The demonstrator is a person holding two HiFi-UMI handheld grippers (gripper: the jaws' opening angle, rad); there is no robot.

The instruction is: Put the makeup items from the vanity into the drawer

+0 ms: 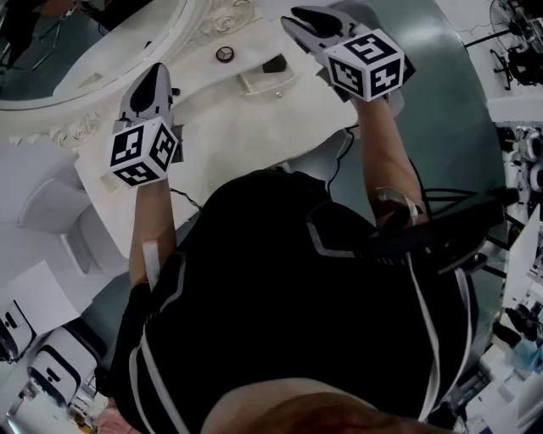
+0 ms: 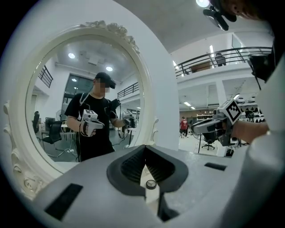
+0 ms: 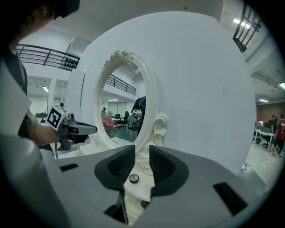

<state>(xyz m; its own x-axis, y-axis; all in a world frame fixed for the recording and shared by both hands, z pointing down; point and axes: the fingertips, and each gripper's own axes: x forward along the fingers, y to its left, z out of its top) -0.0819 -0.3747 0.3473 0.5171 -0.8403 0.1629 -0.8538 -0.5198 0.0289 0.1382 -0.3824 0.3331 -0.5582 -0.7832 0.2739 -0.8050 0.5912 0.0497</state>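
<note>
A small round makeup compact (image 1: 224, 54) lies on the white vanity top (image 1: 229, 119), near the mirror frame. Just right of it a small white drawer (image 1: 267, 78) stands pulled out a little. My left gripper (image 1: 155, 75) hangs above the vanity's left side with its jaw tips together and nothing between them (image 2: 145, 153). My right gripper (image 1: 299, 17) is raised above the drawer's right, jaws partly apart and empty (image 3: 142, 153). The compact (image 2: 151, 184) shows far below through both gaps (image 3: 133, 178).
An oval mirror (image 1: 85, 51) in an ornate white frame stands at the vanity's back left. A white seat (image 1: 51, 212) is left of the person. Black cables (image 1: 339, 157) hang off the vanity's front edge. Equipment stands (image 1: 517, 51) fill the right.
</note>
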